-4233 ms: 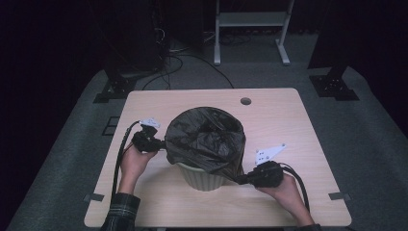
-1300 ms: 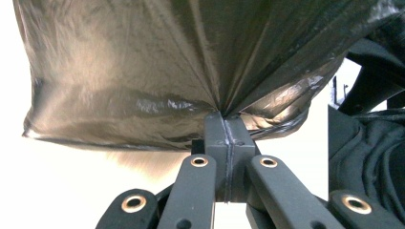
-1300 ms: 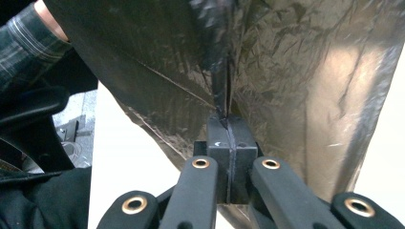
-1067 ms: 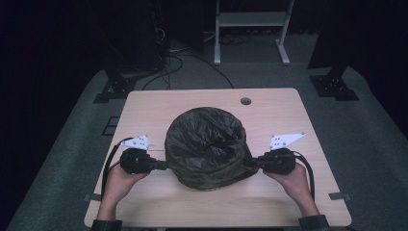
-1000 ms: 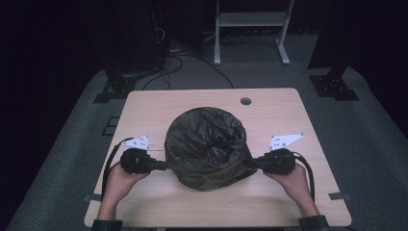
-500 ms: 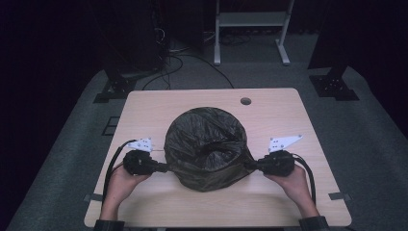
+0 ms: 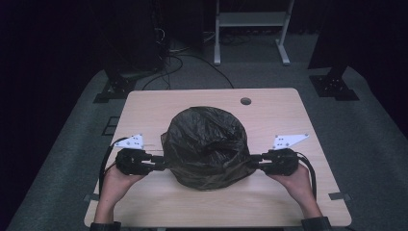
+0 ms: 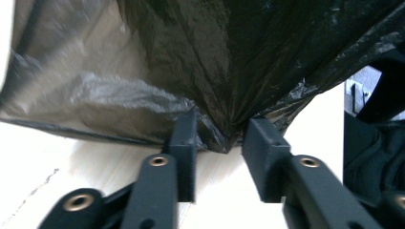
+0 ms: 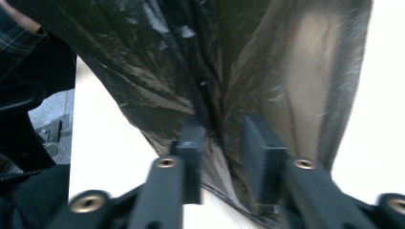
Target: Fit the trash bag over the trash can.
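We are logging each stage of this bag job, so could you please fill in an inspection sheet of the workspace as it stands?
Surface: wooden table, bare around the bag, one round hole near the far edge.
Job's things: black bin bag standing mid-table, pulled down to the tabletop.
Clutter: nothing seen.
Grippers: left gripper and right gripper at opposite sides of the bag's base; jaws have just been opening, film bunched between them, pads apart.
Cables: a black cable loops from the left gripper, another from the right.
Surroundings: dark room, grey floor, metal stand, floor cables.
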Available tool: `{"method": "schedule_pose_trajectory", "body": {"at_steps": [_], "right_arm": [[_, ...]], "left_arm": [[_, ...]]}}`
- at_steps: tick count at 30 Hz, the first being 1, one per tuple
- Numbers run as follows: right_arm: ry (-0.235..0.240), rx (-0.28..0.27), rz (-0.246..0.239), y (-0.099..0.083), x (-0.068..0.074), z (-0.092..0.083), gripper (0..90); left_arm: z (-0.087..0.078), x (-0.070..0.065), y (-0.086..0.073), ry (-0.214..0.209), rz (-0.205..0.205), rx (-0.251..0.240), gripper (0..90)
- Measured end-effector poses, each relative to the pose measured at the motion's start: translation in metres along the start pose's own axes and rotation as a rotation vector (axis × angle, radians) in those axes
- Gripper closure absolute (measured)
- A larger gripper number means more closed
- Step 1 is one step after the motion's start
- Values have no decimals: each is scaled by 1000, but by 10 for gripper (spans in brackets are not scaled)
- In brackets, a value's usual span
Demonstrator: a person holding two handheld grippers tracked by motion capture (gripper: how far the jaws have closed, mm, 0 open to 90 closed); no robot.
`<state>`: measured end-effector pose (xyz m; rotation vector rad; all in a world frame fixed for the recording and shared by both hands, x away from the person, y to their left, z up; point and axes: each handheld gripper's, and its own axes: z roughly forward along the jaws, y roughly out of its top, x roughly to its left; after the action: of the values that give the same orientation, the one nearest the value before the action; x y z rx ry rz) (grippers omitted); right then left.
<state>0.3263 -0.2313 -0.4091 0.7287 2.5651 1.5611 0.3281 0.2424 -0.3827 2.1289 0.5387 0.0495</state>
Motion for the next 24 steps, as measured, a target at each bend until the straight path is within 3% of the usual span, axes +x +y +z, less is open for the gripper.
{"method": "schedule_pose_trajectory", "body": {"at_steps": [4, 7, 13, 18, 24], "right_arm": [[-12, -24, 8, 6, 0, -9, 470], [-9, -45, 10, 12, 2, -14, 395], [-4, -101, 12, 24, 4, -24, 281], [-6, -125, -11, 37, 8, -30, 280], [-12, -158, -28, 55, 11, -32, 291]], "left_arm": [[-10, -7, 7, 23, 14, -45, 470], [-14, -10, 11, 21, 25, -62, 420], [-20, -17, 18, 58, 37, -106, 192], [-28, -22, 32, 52, 66, -147, 181], [-33, -21, 66, 74, 88, -171, 182]]}}
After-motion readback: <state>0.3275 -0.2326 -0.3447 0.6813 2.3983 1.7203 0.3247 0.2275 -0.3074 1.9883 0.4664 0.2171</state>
